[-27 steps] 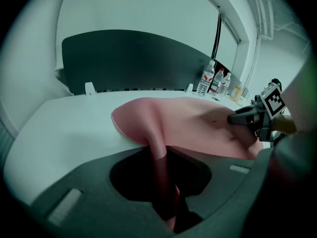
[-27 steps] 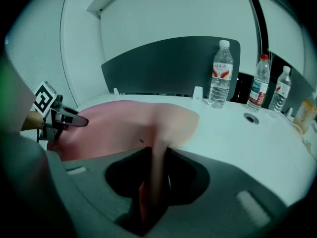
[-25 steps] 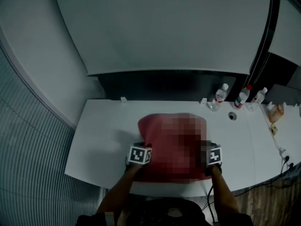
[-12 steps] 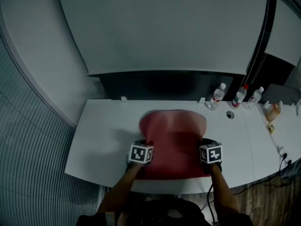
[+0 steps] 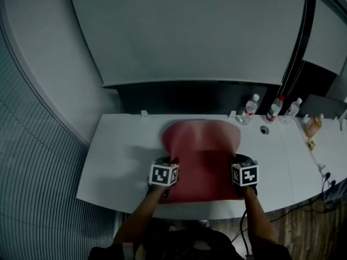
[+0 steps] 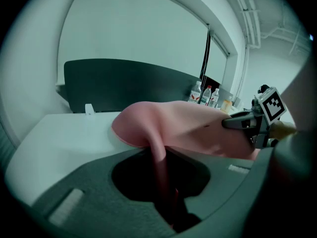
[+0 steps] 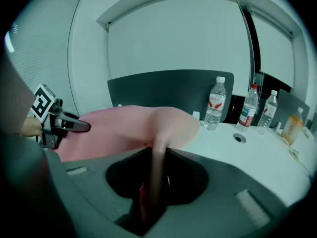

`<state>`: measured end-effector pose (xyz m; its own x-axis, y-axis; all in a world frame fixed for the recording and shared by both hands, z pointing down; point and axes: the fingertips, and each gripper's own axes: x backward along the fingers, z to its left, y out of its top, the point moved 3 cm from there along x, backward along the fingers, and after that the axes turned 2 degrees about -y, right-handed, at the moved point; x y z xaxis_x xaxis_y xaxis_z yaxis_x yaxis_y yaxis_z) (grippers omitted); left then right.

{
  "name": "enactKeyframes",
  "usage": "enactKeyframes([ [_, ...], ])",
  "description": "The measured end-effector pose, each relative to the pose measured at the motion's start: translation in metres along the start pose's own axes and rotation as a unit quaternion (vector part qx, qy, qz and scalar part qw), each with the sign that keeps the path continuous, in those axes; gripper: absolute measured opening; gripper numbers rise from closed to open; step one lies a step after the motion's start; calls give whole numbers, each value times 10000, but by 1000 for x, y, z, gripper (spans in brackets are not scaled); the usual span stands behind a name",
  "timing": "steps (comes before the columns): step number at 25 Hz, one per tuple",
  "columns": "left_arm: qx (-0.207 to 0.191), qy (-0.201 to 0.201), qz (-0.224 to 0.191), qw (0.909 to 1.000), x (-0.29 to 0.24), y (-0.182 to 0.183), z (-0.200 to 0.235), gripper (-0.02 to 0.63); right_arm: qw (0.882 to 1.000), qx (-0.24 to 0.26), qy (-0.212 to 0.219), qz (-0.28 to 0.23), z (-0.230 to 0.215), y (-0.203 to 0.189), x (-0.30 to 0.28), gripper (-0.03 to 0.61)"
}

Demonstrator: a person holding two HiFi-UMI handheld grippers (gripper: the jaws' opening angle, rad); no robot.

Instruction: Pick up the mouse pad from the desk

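Two grippers are sharing the floppy pink mouse pad (image 5: 203, 153) overhead, with the left gripper (image 5: 166, 166) and right gripper (image 5: 243, 166) pinching its near corners above the desk (image 5: 119, 156) so it isn't sagging. In the left gripper view, we're clamping nearly closed jaws on its edge. In the right gripper view, we're clamping likewise.

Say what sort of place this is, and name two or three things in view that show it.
Most likely an office: a long white desk, a dark divider panel standing along its far edge, and a round cable hole in the desk top near three water bottles.
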<state>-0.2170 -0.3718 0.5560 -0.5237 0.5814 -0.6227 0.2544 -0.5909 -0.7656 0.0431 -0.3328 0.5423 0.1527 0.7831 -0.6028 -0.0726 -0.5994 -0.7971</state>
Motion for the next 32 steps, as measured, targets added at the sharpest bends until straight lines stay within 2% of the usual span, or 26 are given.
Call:
enactKeyframes([
  [6, -113, 45, -348, 9993, 15, 26, -3, 60, 9996, 28, -191, -225, 2, 20, 16, 87],
  [12, -244, 142, -733, 9969, 30, 54, -6, 60, 9973, 108, -169, -703, 8, 52, 32, 87],
  [24, -349, 342, -1430, 9885, 64, 107, -7, 60, 9890, 364, -225, -1413, 13, 106, 57, 87],
  [32, -498, 479, -1904, 9793, 89, 142, -11, 60, 9809, 561, -287, -1838, 13, 141, 75, 89],
])
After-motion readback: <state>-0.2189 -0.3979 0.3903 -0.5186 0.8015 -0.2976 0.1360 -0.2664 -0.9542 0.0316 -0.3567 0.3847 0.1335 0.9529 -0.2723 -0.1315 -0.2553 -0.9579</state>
